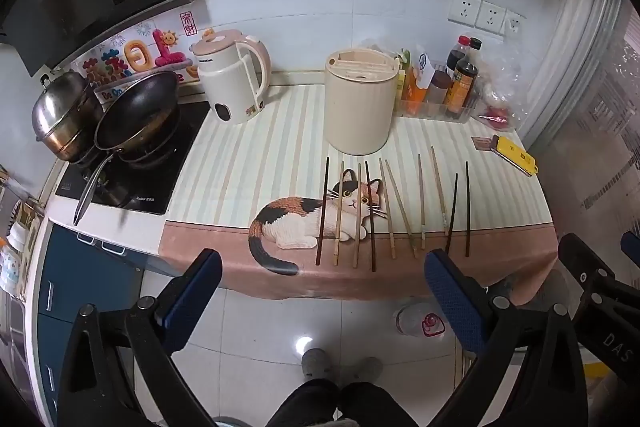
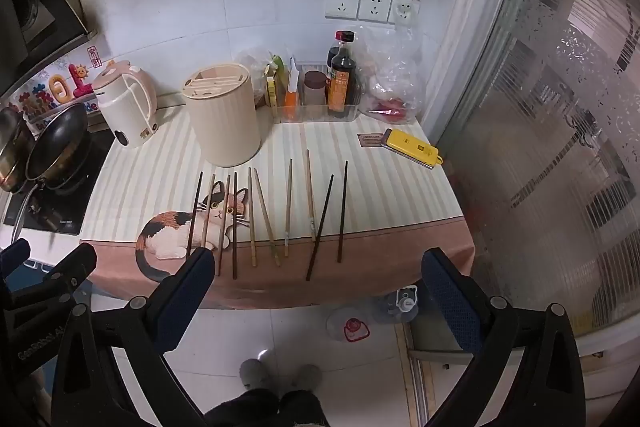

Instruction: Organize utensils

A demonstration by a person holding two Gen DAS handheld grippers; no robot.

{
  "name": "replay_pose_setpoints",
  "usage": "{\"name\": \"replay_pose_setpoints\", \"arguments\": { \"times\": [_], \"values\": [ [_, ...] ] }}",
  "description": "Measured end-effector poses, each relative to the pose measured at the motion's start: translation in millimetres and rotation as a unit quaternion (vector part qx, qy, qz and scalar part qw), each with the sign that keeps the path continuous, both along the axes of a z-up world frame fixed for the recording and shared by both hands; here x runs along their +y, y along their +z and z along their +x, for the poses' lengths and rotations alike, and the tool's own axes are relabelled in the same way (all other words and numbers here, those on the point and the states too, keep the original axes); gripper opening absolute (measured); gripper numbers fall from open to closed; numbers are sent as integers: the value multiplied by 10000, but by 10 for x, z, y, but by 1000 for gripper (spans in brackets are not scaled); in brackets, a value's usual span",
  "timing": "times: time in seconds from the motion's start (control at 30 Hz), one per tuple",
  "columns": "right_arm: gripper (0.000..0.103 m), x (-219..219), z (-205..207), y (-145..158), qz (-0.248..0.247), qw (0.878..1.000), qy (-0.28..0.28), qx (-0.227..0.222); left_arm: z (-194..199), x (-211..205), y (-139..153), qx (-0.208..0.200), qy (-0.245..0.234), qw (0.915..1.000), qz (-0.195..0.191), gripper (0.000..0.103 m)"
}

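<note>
Left wrist view: I hold the left gripper (image 1: pixel 323 277) fully spread and empty, short of the table (image 1: pixel 248 163) edge, above the floor. Ten chopsticks (image 1: pixel 390 207) lie in a loose row on the striped cat-print cloth, dark and bamboo ones mixed. The cream utensil holder (image 1: pixel 360 107) stands upright just behind the row; a kettle (image 1: pixel 232 83) stands to its left.

Right wrist view: I hold the right gripper (image 2: pixel 316 273) equally wide, gripping nothing. Its left finger (image 2: pixel 188 291) overlaps the near ends of the leftmost chopsticks (image 2: pixel 264 215). A yellow case (image 2: pixel 412 147) lies at the table's right edge.
</note>
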State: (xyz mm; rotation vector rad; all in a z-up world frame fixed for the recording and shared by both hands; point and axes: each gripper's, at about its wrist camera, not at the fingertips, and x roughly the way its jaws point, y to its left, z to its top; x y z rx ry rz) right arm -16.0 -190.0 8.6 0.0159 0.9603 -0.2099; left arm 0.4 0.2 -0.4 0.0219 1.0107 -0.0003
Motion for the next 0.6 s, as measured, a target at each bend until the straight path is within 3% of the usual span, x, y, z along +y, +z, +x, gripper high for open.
{"name": "replay_pose_setpoints", "arguments": {
  "times": [0.6],
  "values": [
    [103, -38, 26, 3, 20, 10000, -6, -23, -1, -80, 80, -46, -43, 10000, 6, 103]
  ]
}}
